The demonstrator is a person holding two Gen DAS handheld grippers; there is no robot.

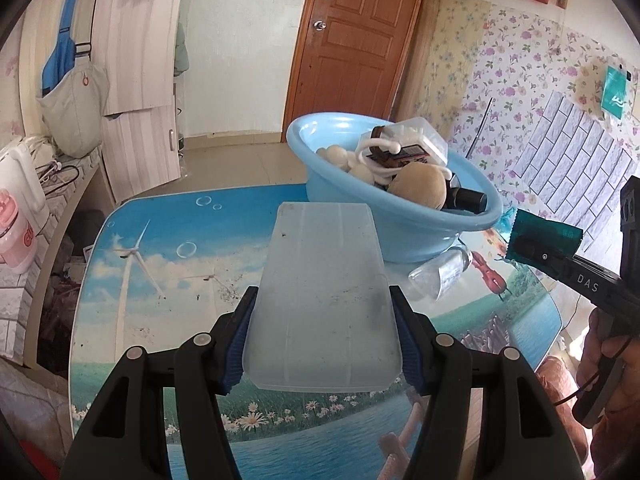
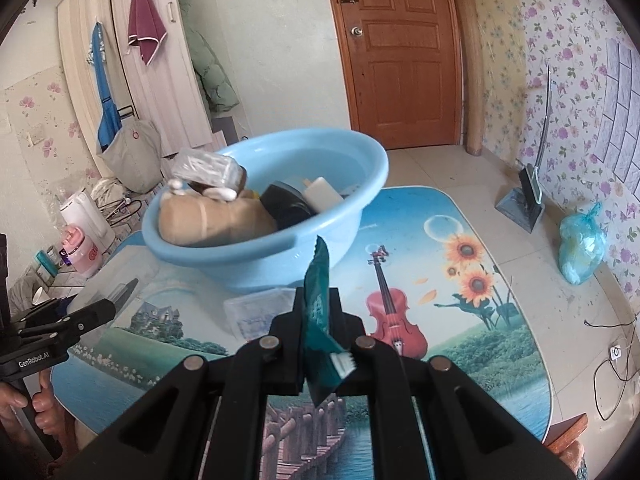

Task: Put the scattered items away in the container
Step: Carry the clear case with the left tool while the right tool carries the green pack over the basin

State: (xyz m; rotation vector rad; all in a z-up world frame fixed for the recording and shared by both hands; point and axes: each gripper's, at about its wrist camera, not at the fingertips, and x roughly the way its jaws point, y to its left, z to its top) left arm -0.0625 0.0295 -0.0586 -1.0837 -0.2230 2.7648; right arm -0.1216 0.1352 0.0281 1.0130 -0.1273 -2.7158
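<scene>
Left wrist view shows a frosted plastic box [image 1: 320, 296] clamped between the two fingers of the left claw [image 1: 323, 312], raised above the picture-printed surface [image 1: 168, 248] just in front of the blue basin [image 1: 400, 216], which is heaped with a tan plush toy [image 1: 420, 186], a white cord [image 1: 376, 156] and a clear-wrapped packet [image 1: 412, 140]. Right wrist view shows the right claw [image 2: 318, 304] clenched on a teal sachet [image 2: 318, 280] that stands on edge between its fingers, near the basin's front rim. A clear plastic bottle [image 1: 440, 272] lies on the surface beside the basin, and a wooden door [image 2: 404, 52] stands beyond.
</scene>
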